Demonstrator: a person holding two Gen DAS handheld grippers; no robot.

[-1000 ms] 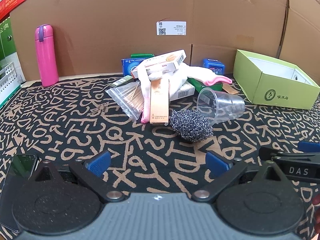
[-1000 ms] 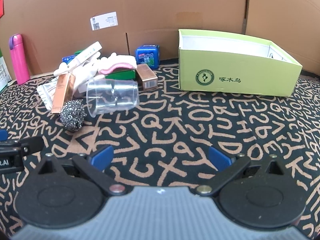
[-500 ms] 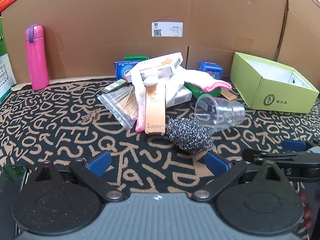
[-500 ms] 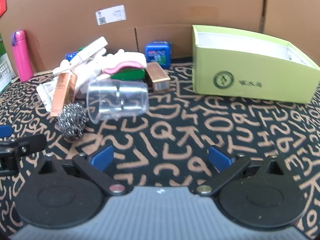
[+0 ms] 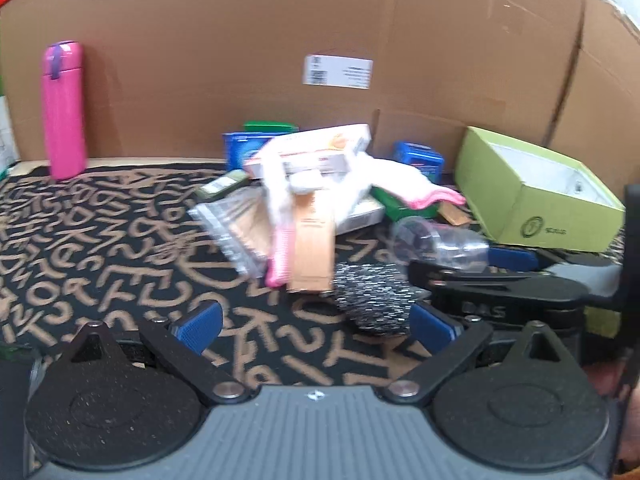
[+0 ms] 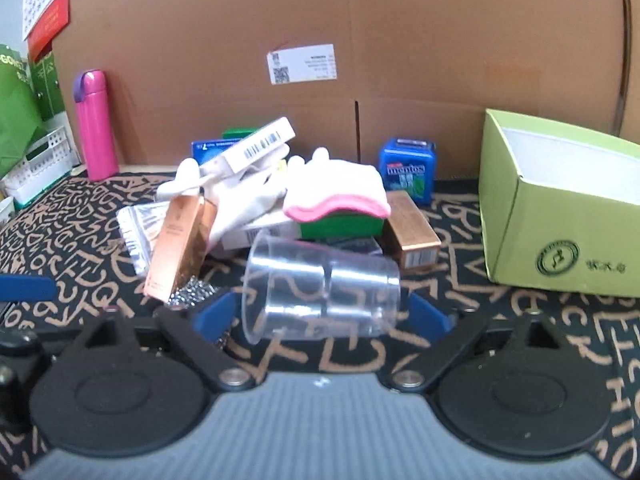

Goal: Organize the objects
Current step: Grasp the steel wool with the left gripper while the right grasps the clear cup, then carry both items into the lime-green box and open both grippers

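Observation:
A clear plastic cup [image 6: 320, 292] lies on its side between the open fingers of my right gripper [image 6: 320, 316]; contact is not clear. It also shows in the left wrist view [image 5: 440, 242]. A steel wool ball [image 5: 372, 300] lies just ahead of my open, empty left gripper [image 5: 316, 322]. Behind is a pile: a copper box [image 6: 180, 248], a white and pink glove [image 6: 336, 196], a plastic bag [image 5: 236, 228], white cartons [image 5: 312, 152], a green box [image 6: 340, 226]. The open green box [image 6: 560, 216] stands at right.
A pink bottle [image 5: 64, 108] stands at the back left by the cardboard wall [image 5: 280, 40]. A blue mints tub [image 6: 408, 174] and a second copper box [image 6: 412, 236] lie near the pile. The patterned mat [image 5: 100, 240] covers the table. A white basket [image 6: 36, 164] sits far left.
My right gripper has moved forward and left until the clear cup lies between its fingers. My left gripper has moved closer to the steel wool. The objects have not moved.

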